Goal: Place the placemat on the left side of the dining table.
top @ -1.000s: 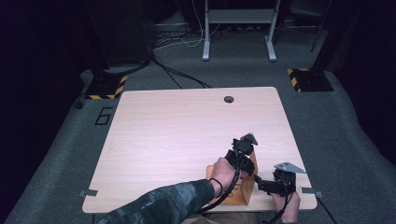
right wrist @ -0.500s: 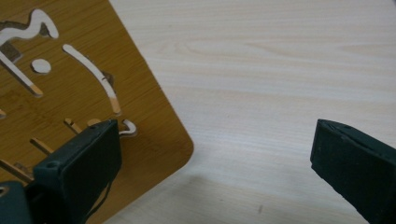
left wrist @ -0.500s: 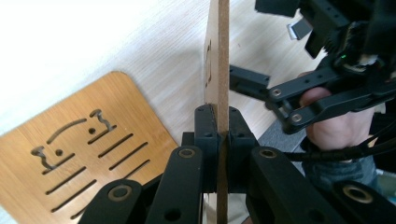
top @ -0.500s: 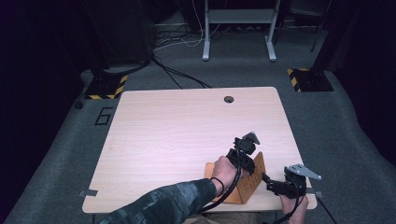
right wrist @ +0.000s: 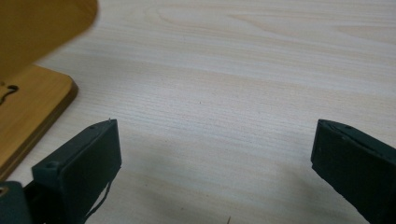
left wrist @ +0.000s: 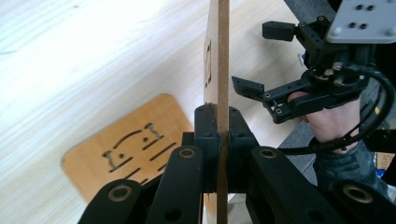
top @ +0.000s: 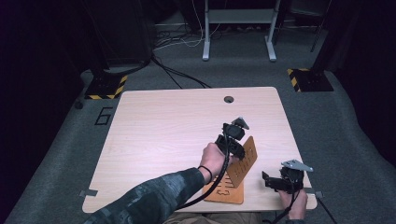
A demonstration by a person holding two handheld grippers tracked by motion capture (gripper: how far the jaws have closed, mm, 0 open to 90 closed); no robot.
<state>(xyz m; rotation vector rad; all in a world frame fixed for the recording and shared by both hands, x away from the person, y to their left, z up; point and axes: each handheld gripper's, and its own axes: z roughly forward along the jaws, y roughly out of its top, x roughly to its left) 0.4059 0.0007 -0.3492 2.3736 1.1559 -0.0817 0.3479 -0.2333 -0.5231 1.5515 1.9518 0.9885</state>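
While right tongs (top: 267,181) gape idle, left tongs (top: 232,151), clamped on thin board (top: 243,161), have lifted it higher.

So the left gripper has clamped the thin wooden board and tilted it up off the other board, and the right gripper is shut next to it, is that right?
Not quite: the right gripper is open, jaws wide apart over bare table, as the right gripper view shows. The left gripper does clamp the thin wooden board, tilted up off the other board.

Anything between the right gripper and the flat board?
Nothing: bare table between right gripper and flat board, seen from the high view.
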